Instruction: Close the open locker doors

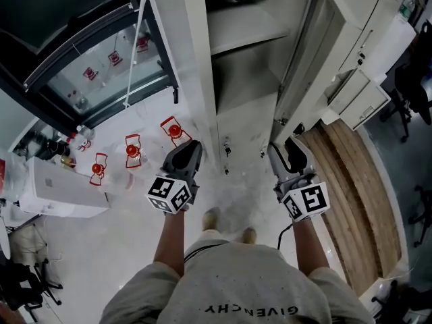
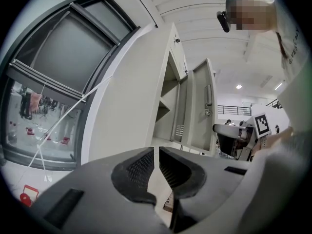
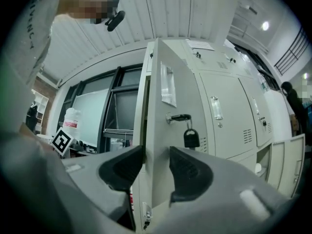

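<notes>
Looking down in the head view, the left tongs (image 1: 191, 146) and right tongs (image 1: 288, 146) point at the open locker door (image 1: 297, 73) ahead. The left gripper view shows its tongs (image 2: 157, 152) nearly together and empty. The right gripper view shows its tongs (image 3: 156, 155) apart, the door's (image 3: 161, 116) edge framed between them, with a padlock (image 3: 191, 138) just above.

- The head view looks steeply down from above the person onto the floor (image 1: 236, 147) before the open locker (image 1: 239, 25), both grippers low in frame.
- The left gripper view sits low and tilts upward along the left gripper (image 2: 157, 172), facing the locker's open front.
- The right gripper view tilts upward along the right gripper (image 3: 156, 172), close against the open door (image 3: 170, 130).
- All three views share that door; each gripper view catches the other gripper's marker cube.
</notes>
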A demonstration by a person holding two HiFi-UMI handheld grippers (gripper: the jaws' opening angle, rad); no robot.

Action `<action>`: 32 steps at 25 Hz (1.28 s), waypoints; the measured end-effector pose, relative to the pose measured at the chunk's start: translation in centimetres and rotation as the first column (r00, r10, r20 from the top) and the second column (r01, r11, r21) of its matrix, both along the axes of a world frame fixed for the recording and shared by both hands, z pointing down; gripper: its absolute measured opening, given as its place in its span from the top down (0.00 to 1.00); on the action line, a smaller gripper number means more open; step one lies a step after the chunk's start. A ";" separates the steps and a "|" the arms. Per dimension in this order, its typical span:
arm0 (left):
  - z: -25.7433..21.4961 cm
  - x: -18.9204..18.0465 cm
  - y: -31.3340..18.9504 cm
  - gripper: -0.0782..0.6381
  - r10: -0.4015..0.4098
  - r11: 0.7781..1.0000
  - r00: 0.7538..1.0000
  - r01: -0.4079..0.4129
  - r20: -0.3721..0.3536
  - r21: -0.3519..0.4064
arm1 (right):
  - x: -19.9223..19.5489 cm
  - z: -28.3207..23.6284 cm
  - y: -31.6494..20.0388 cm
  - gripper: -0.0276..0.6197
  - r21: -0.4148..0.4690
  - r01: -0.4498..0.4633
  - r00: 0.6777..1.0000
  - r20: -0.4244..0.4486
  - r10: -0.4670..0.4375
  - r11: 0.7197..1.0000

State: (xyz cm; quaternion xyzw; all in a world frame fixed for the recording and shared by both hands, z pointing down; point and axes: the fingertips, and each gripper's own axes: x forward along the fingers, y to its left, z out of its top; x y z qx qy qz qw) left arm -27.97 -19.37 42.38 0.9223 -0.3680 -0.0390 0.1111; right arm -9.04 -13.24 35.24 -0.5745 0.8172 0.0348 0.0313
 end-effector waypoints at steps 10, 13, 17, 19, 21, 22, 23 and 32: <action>0.7 -2.4 -1.4 0.85 -0.009 1.000 1.000 0.009 -0.003 -0.016 | -2.9 0.2 -2.3 0.71 -0.004 -0.003 1.000 0.014 0.003 1.000; 0.9 -3.3 -1.8 0.85 -0.016 1.000 1.000 0.016 -0.003 -0.020 | -3.8 0.3 -3.0 0.71 -0.006 0.004 1.000 0.016 -0.004 1.000; 1.2 -4.2 -2.4 0.85 -0.021 0.999 1.000 0.021 -0.009 -0.027 | -4.9 0.3 -3.8 0.71 -0.007 0.007 1.000 0.010 -0.007 1.000; 1.3 -4.7 -2.6 0.85 -0.023 0.999 1.000 0.022 -0.012 -0.031 | -5.4 0.4 -4.2 0.71 -0.010 0.009 1.000 0.011 -0.009 1.000; 1.4 -5.1 -2.9 0.85 -0.022 0.999 1.000 0.022 -0.015 -0.032 | -5.9 0.5 -4.7 0.71 -0.013 0.011 1.000 0.011 -0.011 1.000; 1.4 -5.2 -3.1 0.85 -0.021 0.999 1.000 0.021 -0.017 -0.032 | -6.2 0.5 -5.0 0.71 -0.015 0.013 1.000 0.011 -0.012 1.000; 1.4 -5.3 -3.2 0.85 -0.020 0.999 1.000 0.019 -0.019 -0.033 | -6.4 0.5 -5.3 0.71 -0.015 0.014 1.000 0.011 -0.014 1.000; 1.1 -6.6 -5.2 0.85 -0.014 1.000 1.000 0.013 -0.026 -0.023 | -8.4 0.7 -8.3 0.71 -0.017 0.026 1.000 0.017 -0.025 1.000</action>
